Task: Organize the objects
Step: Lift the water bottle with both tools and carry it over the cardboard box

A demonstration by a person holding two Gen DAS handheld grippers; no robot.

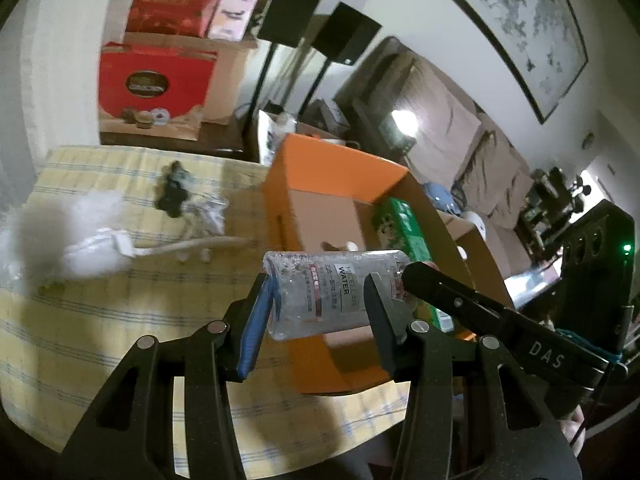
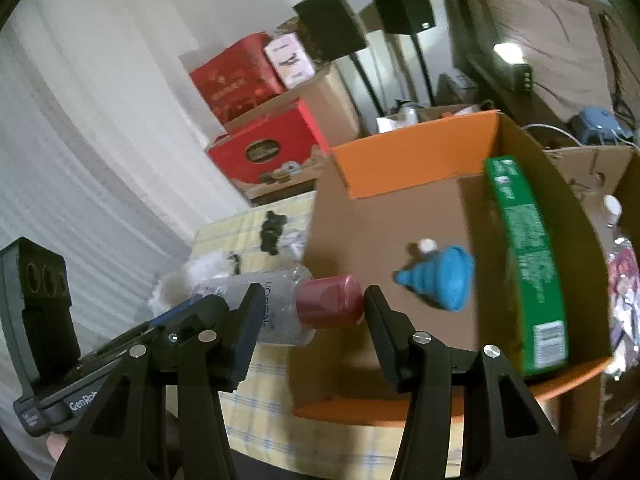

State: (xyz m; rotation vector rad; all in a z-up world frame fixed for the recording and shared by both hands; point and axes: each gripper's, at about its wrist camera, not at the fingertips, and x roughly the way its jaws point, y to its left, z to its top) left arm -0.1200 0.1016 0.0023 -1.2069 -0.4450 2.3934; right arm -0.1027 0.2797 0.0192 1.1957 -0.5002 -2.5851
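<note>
The table, covered with a yellow checked cloth [image 1: 80, 320], runs out of the lower edge of both views. On it stands an open orange cardboard box [image 1: 320, 168] with a brown inner surface. The left gripper hides its near wall in the left wrist view, and the right gripper hides it in the right wrist view.

Inside the box, a green printed carton [image 2: 524, 264] leans along one wall; its text is too blurred to read. A blue ribbed cone-shaped object [image 2: 440, 280] and a small white cap [image 2: 426, 245] lie on the box floor.

A white fluffy item [image 1: 60, 240] and a black irregular item [image 1: 173, 190] lie on the cloth; motion blur prevents identification.

The clear plastic bottle with a dark red cap [image 1: 320, 292] hangs above the near edge of the box. Its long axis is level, crosswise to both grippers. The cap end points over the box; the base points toward the cloth.

The left gripper [image 1: 316, 308] clamps the bottle body between its pads. The right gripper [image 2: 308, 312] brackets the capped end; one pad presses the cap top, the other contact is partly hidden by the left gripper, so the grip appears closed on the bottle.
</note>
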